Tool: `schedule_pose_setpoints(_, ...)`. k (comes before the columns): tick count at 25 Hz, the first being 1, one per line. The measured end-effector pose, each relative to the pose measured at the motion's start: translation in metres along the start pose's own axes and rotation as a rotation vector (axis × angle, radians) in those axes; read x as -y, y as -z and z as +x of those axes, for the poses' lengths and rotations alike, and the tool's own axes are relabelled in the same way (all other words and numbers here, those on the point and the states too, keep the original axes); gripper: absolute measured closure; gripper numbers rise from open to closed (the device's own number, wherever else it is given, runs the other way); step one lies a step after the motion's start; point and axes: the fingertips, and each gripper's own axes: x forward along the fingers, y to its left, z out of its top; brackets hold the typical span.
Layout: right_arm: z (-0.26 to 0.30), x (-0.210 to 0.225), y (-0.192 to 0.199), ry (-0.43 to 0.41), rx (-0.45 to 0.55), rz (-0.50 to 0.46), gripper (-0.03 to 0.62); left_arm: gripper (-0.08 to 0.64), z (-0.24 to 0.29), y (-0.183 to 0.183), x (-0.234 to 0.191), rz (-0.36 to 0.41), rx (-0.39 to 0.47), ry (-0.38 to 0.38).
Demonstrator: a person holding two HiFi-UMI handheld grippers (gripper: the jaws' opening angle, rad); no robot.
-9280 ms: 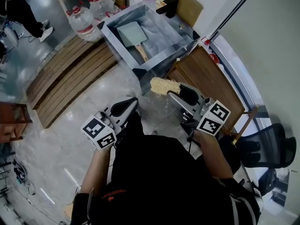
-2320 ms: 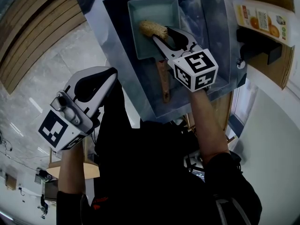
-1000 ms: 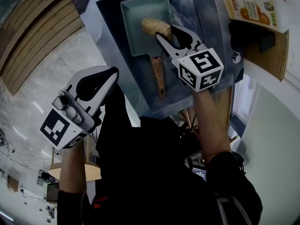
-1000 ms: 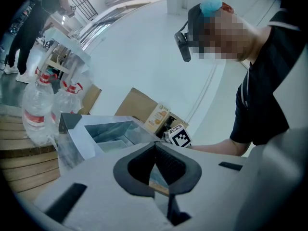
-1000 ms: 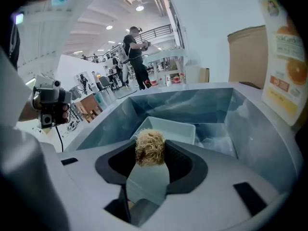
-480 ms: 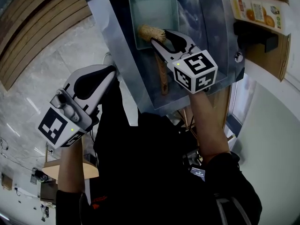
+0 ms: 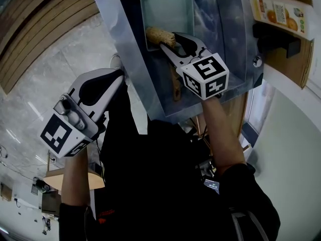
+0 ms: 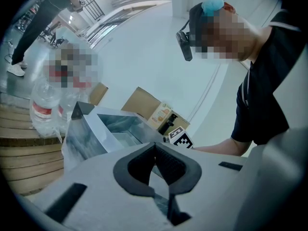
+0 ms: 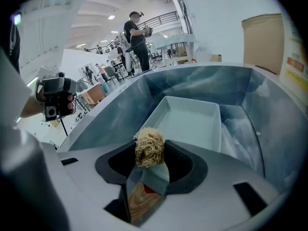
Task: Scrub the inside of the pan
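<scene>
A pale green rectangular pan [image 7: 167, 11] [image 9: 192, 121] with a wooden handle [image 7: 175, 87] [image 9: 143, 200] lies in a steel sink [image 7: 130, 29]. My right gripper [image 7: 168, 40] [image 9: 150, 153] is shut on a straw-coloured loofah scrubber [image 7: 160, 35] [image 9: 149, 147], which is over the pan's near end by the handle joint. My left gripper [image 7: 103, 84] [image 8: 155, 165] is held back outside the sink, over the floor, shut with nothing in it.
A carton with an orange print [image 7: 281, 15] and a black holder [image 7: 278, 36] stand on the wooden counter right of the sink. Wooden slats [image 7: 45, 29] lie on the floor to the left. Water bottles [image 8: 45, 112] stand beyond the sink [image 8: 103, 129]; people [image 9: 137, 37] stand far off.
My right gripper has drawn the scrubber from the pan's middle back toward its near end, by the handle. The left gripper has stayed put.
</scene>
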Motion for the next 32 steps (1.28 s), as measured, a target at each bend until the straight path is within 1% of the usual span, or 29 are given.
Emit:
schedule_pose_setpoints(6, -0.006, 0.009, 0.004, 0.001, -0.013, 0.012, 0.417, 0.541, 0.013, -0.008, 0.005, 0.015, -0.007, 0.011)
schedule_pose_setpoints(10, -0.016, 0.027, 0.010, 0.009, -0.010, 0.068, 0.417, 0.541, 0.027, -0.010, 0.008, 0.017, -0.018, 0.025)
schedule_pose_setpoints(20, -0.038, 0.069, 0.026, 0.079, -0.030, 0.097, 0.417, 0.541, 0.062, -0.017, 0.018, 0.026, -0.037, 0.059)
schedule_pose_setpoints(22, -0.041, 0.075, 0.027, 0.088, -0.027, 0.111, 0.417, 0.541, 0.067, -0.021, 0.021, 0.012, -0.028, 0.069)
schedule_pose_setpoints(24, -0.041, 0.077, 0.028, 0.088, -0.020, 0.127, 0.417, 0.541, 0.070, -0.021, 0.025, -0.004, -0.035, 0.075)
schedule_pose_setpoints(27, -0.041, 0.077, 0.028, 0.087, -0.011, 0.141, 0.417, 0.541, 0.067, -0.015, 0.025, 0.015, -0.088, 0.062)
schedule_pose_setpoints(32, -0.051, 0.069, 0.012, 0.085, 0.039, 0.150, 0.417, 0.541, 0.060, -0.027, 0.030, 0.041, -0.093, 0.055)
